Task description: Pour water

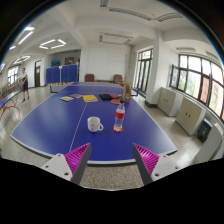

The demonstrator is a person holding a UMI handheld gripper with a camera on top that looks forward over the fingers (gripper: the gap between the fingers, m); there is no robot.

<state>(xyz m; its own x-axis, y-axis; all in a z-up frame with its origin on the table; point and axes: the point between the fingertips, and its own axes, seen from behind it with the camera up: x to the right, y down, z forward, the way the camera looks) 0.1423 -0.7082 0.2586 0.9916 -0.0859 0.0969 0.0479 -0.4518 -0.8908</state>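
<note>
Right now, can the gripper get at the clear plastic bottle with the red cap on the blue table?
Probably yes: the gripper is open, and the clear plastic bottle stands beyond its fingers, a white mug beside it, not blocking.

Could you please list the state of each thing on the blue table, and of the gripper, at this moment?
Bottle: upright on the table, cap on, untouched.
Mug: upright beside the bottle, contents not visible.
Gripper: jaws open, holding nothing, short of both.
Blue table: flat items lying at its far end.
</note>
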